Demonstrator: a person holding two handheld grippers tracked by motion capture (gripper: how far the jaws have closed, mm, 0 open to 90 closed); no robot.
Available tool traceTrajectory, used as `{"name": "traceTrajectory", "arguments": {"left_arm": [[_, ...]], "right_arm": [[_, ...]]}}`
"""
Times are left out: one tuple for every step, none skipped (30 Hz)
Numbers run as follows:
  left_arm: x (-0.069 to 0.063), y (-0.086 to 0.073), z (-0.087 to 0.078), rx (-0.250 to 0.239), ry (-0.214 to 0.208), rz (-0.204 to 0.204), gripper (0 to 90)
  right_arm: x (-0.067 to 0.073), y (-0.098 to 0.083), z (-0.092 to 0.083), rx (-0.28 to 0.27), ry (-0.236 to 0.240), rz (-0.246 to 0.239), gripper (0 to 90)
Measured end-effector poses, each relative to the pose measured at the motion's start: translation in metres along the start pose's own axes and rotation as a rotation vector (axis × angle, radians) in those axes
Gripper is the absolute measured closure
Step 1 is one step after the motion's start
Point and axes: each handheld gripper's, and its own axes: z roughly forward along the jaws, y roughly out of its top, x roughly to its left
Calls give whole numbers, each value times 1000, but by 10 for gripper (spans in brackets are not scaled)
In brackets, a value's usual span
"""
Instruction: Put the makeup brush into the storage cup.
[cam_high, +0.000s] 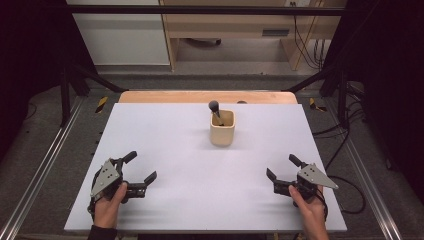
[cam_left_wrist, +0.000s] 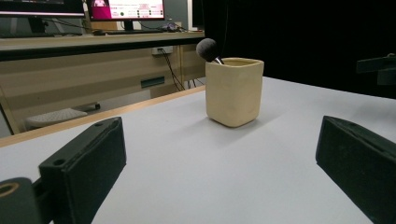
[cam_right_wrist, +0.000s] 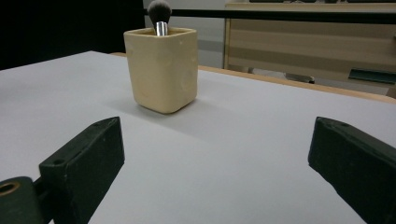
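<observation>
cup with brush well beyond both grippers' wide-spread, empty jaws

High view overhead; both tongs cameras low, facing the cup.

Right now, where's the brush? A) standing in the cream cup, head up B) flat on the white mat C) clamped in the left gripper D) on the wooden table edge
A: the brush stands in the cream cup with its dark head above the rim, while the left gripper and right gripper sit open and apart from it near the front of the mat.
</observation>
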Motion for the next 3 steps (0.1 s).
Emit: {"name": "traceTrajectory", "arguments": {"left_arm": [[0, 0, 0, 0, -1, 0, 14], [0, 0, 0, 0, -3, -1, 14], [0, 0, 0, 0, -4, 0, 14]], "right_arm": [[0, 0, -1, 1, -3, 5, 39], [-1, 0, -1, -9, -4, 1, 39], [-1, 0, -2, -8, -4, 4, 39]]}}
